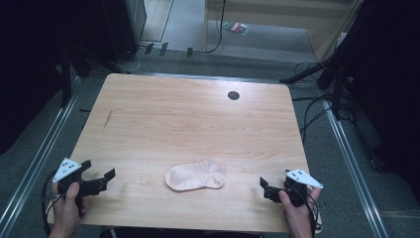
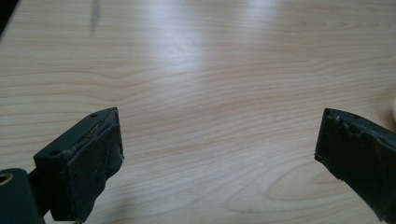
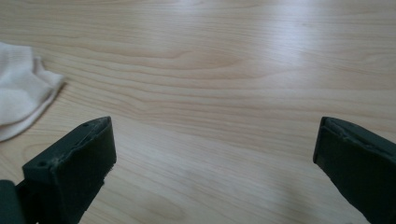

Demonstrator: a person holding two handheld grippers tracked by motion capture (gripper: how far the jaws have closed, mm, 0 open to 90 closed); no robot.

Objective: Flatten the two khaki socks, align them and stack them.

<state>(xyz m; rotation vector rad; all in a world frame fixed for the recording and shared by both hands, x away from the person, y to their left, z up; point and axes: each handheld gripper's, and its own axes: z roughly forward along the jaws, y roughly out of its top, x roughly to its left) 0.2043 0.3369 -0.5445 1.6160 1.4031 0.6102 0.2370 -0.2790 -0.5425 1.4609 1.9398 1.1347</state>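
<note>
A pale pink sock lies flat on the wooden table near its front edge, between the two hands. My left gripper is held low at the front left, well apart from the sock, jaws wide open over bare wood. At the front right, my right gripper is open too, its jaws spread with nothing between them. The sock's edge shows at the left of the right gripper view, beyond the jaws.
A small dark round hole sits near the table's far edge. A dark streak marks the wood at the left. Cables and metal rails lie on the floor around the table.
</note>
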